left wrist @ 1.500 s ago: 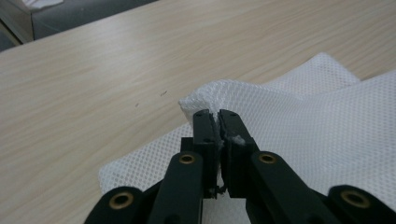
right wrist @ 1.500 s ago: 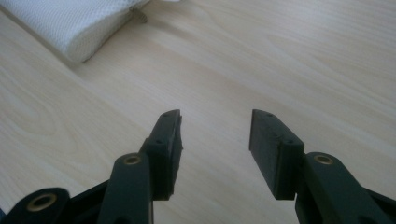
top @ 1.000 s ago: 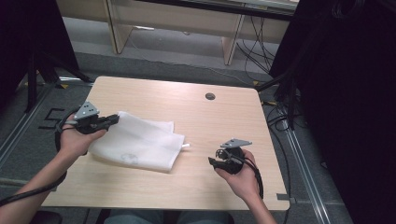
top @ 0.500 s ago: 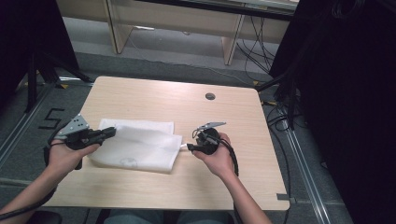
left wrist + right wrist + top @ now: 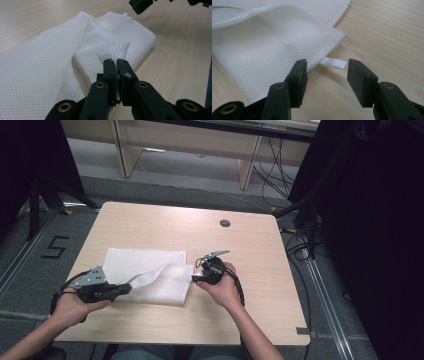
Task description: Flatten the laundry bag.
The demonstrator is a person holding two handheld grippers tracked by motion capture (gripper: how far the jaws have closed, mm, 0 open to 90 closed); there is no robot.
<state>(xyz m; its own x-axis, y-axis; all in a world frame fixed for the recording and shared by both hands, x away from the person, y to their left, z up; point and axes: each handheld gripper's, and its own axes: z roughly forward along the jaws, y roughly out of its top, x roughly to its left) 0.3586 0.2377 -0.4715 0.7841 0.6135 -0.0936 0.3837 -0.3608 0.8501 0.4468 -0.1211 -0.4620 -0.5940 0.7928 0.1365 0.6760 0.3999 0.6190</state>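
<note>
Mid-fold on white mesh bag [image 5: 150, 277], lying left of centre toward near table [image 5: 250, 270] edge. Left claw [image 5: 117, 65] clamped on lifted corner. Right claw [image 5: 325, 67] wide, just been opening, nothing pinched, straddling small tab [image 5: 335, 63]. Next: close on that edge. Zipper side not discernible.

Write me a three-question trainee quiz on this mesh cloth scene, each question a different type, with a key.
1. True or false: the left gripper is shut on a corner of the cloth.
2. What lies between the jaws of the right gripper? A) a white tab B) a pen C) a cable
3. Fill in: in the high view, the dark round hole in the table lies ____ the cloth from the person.

Key: 1 true. 2 A: the white tab sticks out from the cloth's edge, and the open jaws do not touch it. 3 beyond.
</note>
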